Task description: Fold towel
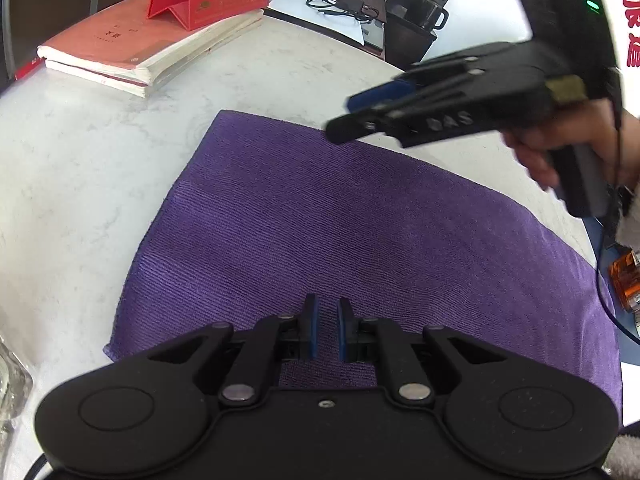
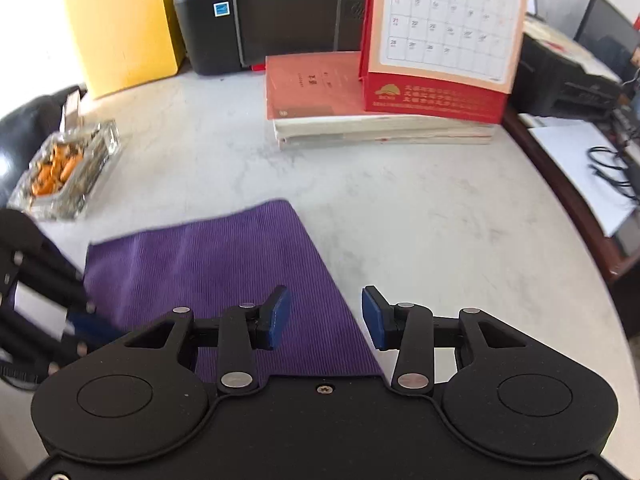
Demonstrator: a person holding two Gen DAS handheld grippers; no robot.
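Purple ribbed microfibre towel (image 1: 340, 232) flat on white marble table (image 1: 80, 184), ready for folding. Left gripper (image 1: 327, 330) narrowly parted, empty, above near edge. Right gripper (image 2: 325, 316) wide apart, straddling towel side edge, likely lining up pinch.

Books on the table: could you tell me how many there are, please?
2, stacked at the table's far side: the red-covered top book under the calendar, the lower book beneath it.

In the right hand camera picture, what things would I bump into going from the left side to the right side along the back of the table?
Glass dish of orange snacks → yellow box → black printer → stack of books → red desk calendar.
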